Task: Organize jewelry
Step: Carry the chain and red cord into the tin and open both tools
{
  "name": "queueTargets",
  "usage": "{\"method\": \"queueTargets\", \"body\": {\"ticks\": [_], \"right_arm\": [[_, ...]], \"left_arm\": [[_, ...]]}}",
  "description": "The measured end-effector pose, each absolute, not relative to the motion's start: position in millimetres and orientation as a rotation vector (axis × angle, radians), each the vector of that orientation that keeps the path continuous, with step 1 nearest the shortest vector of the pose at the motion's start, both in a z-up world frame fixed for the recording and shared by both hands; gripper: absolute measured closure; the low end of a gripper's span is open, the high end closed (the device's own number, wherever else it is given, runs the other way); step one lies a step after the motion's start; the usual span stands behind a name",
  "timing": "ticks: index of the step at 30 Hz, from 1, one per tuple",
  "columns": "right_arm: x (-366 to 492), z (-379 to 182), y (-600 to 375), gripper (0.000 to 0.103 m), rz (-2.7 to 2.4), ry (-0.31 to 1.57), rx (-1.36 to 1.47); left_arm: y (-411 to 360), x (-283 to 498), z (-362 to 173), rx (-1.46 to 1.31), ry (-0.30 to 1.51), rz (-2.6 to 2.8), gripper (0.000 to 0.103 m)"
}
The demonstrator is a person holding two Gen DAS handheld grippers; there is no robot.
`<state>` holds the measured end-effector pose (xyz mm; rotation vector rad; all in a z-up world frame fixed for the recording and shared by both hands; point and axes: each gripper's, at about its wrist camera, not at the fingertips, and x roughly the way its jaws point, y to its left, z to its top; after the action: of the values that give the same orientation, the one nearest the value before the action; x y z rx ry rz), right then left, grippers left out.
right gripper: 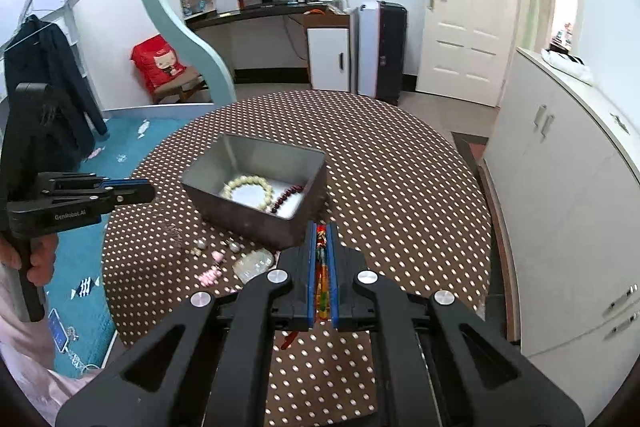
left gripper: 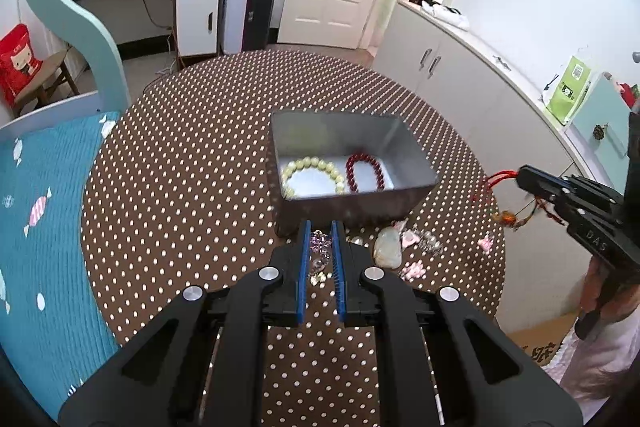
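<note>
A grey metal tin [left gripper: 352, 203] [right gripper: 248, 223] stands on the round dotted table and holds a cream bead bracelet [left gripper: 312, 175] [right gripper: 248, 189] and a dark red bead bracelet [left gripper: 366, 171] [right gripper: 286, 201]. My left gripper [left gripper: 320, 227] [right gripper: 150, 191] hovers just before the tin's near wall, shut, with purple and clear crystal beads [left gripper: 320, 247] between its pads. My right gripper [right gripper: 320, 229] [left gripper: 520, 175] is raised to the right of the tin, shut on a red-corded charm [right gripper: 322, 267] [left gripper: 510, 217] that dangles below it.
Loose pieces lie in front of the tin: a pale jade pendant [left gripper: 387, 249] [right gripper: 254, 265], pink trinkets [left gripper: 414, 269] [right gripper: 210, 277] and pearls [left gripper: 430, 239] [right gripper: 200, 245]. A teal bed [left gripper: 40, 227] borders the table's left, white cabinets [left gripper: 480, 99] its right.
</note>
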<state>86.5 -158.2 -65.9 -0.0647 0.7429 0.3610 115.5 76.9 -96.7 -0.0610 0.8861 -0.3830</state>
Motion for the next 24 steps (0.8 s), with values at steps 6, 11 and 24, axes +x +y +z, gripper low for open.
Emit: {"method": "queueTargets", "body": {"ticks": [6,11,24], "right_arm": [[104,-44,-143,0.099,0.393,0.686,-0.071],[123,-31,-133,0.099,0.426,0.658,-0.067],[163,-32,-111,0.099,0.506,0.671,-0.049]], "left_arm": [[69,123,-68,-0.052,0.817,-0.425,0.093],[60,135,-43,-0.045,0.759,-0.457,0.093],[34,159,-1,-0.001,0.685,-0.478,0.093]]}}
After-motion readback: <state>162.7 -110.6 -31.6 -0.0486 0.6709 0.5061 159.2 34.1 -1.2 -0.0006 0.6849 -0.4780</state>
